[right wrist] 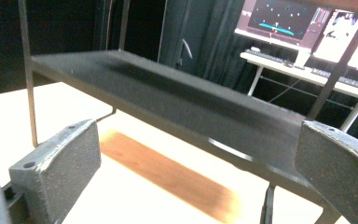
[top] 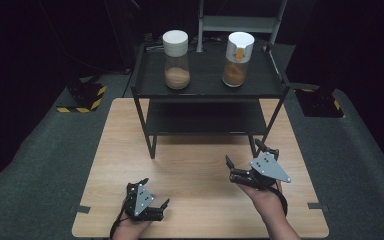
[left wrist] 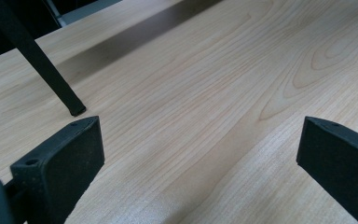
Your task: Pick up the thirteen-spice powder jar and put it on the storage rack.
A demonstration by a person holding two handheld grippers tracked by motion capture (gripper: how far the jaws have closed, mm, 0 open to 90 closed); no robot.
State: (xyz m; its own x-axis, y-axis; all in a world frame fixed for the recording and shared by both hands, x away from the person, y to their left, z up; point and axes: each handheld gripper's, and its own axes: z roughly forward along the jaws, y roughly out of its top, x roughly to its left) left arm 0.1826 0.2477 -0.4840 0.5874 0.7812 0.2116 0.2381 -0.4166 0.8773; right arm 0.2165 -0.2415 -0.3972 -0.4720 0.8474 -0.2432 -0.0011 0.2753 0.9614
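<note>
Dark room, grey carpet floor (top: 35,150), desk with monitors (right wrist: 289,21) behind

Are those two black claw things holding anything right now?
No, nothing is held. The left gripper and the right gripper both have their jaws spread open over the wooden table. The two jars stand untouched on the black shelf.
</note>
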